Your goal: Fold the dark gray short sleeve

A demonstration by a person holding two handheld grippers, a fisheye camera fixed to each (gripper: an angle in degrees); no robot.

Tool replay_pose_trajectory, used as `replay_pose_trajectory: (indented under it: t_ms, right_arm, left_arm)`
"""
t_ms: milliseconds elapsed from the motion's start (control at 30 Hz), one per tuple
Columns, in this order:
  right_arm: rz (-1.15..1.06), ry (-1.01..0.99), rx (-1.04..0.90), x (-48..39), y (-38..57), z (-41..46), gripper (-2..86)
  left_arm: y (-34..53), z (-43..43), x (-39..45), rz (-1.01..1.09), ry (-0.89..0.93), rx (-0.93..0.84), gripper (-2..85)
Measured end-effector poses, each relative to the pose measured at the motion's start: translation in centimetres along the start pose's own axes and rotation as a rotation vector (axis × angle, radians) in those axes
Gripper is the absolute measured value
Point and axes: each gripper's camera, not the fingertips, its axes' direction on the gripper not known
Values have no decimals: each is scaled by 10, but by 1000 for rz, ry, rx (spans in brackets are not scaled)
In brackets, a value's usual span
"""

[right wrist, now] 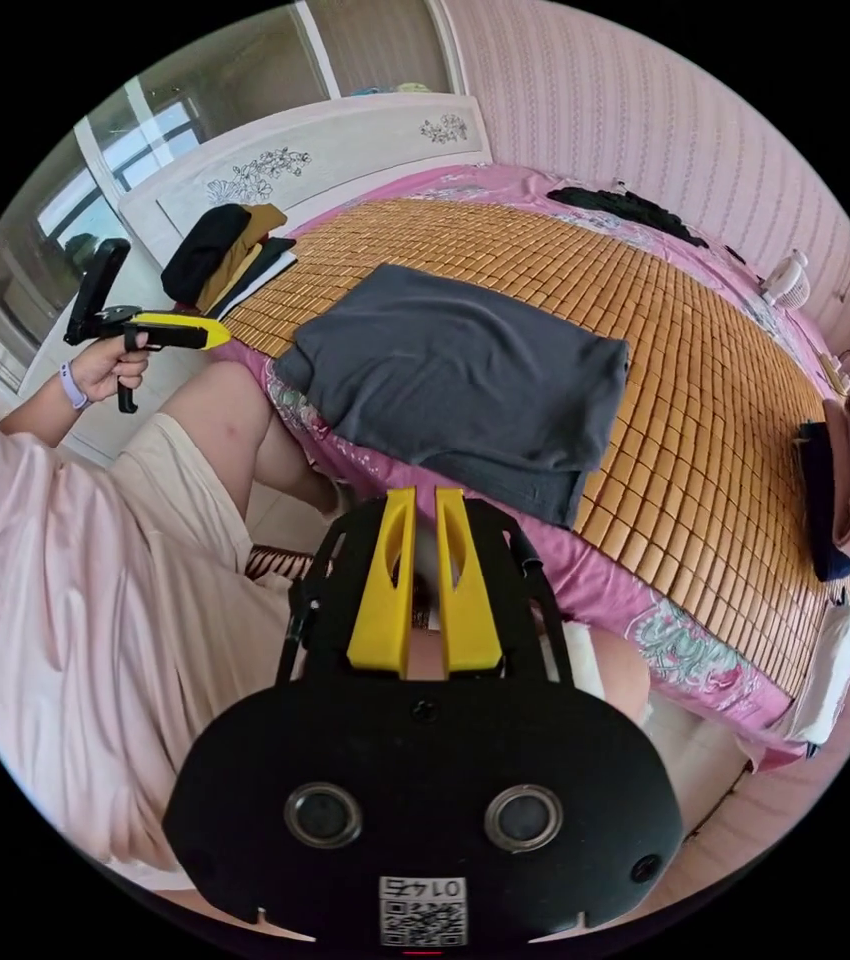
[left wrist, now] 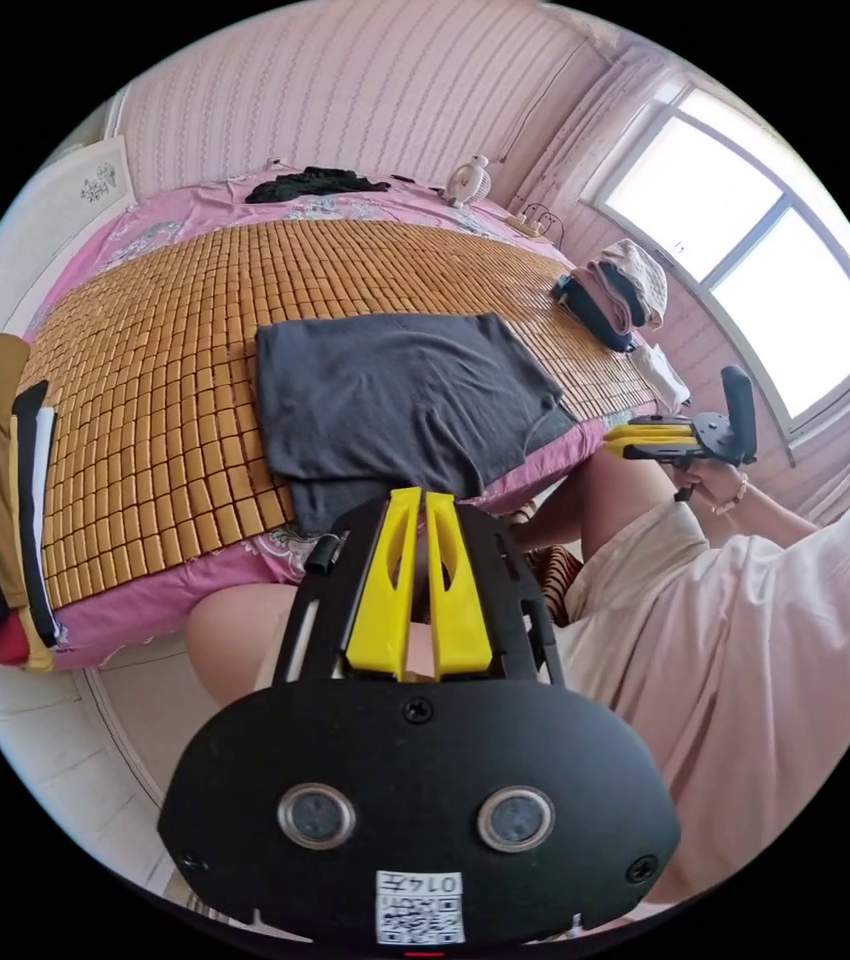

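Dark gray short sleeve [left wrist: 400, 400] lies folded on the bed [left wrist: 145, 380] near its edge, both tongs — left [left wrist: 425, 500], right [right wrist: 425, 495] — nearly together, empty, held clear; folding looks finished, perhaps needing only stacking.

Folded gray shirt [left wrist: 400, 400] on mat [left wrist: 165, 400]

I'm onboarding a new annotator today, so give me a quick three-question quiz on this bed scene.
1. True or false: the left gripper is clamped on the dark gray shirt.
2. What does the shirt lie on? A) bare floor B) bamboo mat C) chair
3. Fill in: the right gripper's jaws are nearly ____.

Key: 1 false, it is held off the bed edge, holding nothing; 2 B; 3 shut.
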Motion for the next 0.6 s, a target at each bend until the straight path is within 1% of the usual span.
replay_pose_trajectory:
  t_ms: [133, 200, 333, 433, 533, 600]
  right_arm:
    - [61, 109, 29, -13, 6, -3, 6]
    - [88, 172, 17, -19, 6, 0, 2]
    - [47, 219, -56, -35, 2, 11, -1]
    - [27, 274, -55, -44, 1, 16, -2]
    - [2, 317, -68, -51, -2, 25, -4]
    - [-20, 326, -90, -53, -6, 33, -4]
  left_arm:
    - [9, -2, 22, -3, 14, 43, -10]
    - [13, 2, 45, 34, 7, 56, -10]
    - [19, 10, 84, 122, -21, 42, -10]
    - [22, 16, 108, 172, -37, 23, -10]
    - [21, 19, 127, 216, -91, 4, -9]
    - [15, 23, 135, 219, -68, -28, -9]
